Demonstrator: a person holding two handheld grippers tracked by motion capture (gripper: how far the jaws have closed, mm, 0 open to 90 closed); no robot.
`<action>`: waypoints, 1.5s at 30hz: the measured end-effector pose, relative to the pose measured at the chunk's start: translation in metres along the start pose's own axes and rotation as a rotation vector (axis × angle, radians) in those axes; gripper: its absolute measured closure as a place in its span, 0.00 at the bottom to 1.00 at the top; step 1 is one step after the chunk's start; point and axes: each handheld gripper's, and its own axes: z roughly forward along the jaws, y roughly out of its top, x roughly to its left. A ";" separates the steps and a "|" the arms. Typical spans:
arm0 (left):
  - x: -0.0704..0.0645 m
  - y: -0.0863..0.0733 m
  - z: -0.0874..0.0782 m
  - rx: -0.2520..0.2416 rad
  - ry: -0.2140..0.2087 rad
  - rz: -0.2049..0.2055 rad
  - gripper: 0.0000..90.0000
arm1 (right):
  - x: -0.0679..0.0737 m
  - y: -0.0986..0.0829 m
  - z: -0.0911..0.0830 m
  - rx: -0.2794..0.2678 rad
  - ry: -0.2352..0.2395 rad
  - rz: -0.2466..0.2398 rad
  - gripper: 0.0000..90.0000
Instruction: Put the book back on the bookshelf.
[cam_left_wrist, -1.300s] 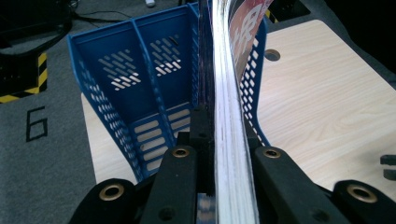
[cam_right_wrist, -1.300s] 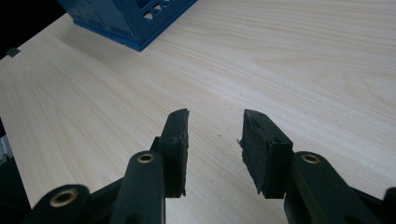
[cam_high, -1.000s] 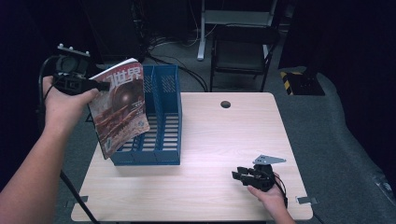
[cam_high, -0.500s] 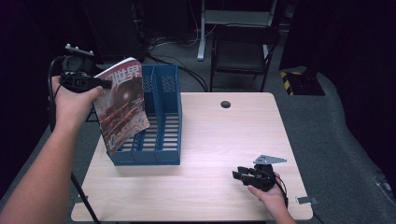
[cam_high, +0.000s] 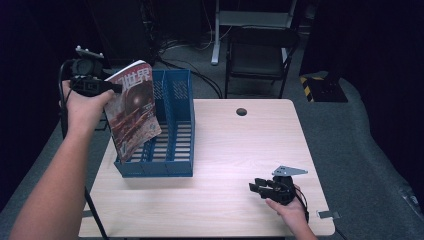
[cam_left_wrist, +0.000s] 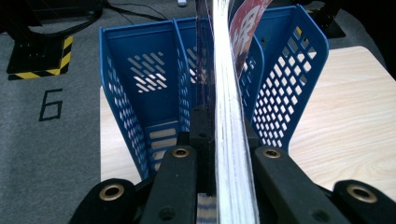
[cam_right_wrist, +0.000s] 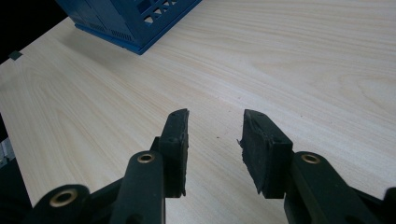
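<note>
Light falls from above onto the table, bright against dark, murky surroundings. Beside the blue rack, the magazine's page edges glare white and blurred.

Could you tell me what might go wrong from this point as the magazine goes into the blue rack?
The left gripper pinches the magazine at one edge only, so it could sag or slip. Its tilted lower corner could catch a divider of the blue file rack. The right gripper rests open, far off, so the rack is unsteadied.
</note>
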 end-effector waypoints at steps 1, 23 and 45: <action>0.000 0.000 0.001 -0.005 -0.001 -0.003 0.92 | 0.000 0.000 0.000 -0.002 -0.001 0.001 0.68; -0.011 0.008 0.023 -0.023 0.010 -0.039 0.92 | -0.001 0.000 -0.002 -0.009 0.000 0.003 0.68; -0.016 -0.003 0.061 -0.064 0.005 -0.086 0.93 | -0.001 0.000 -0.005 -0.013 0.005 0.003 0.68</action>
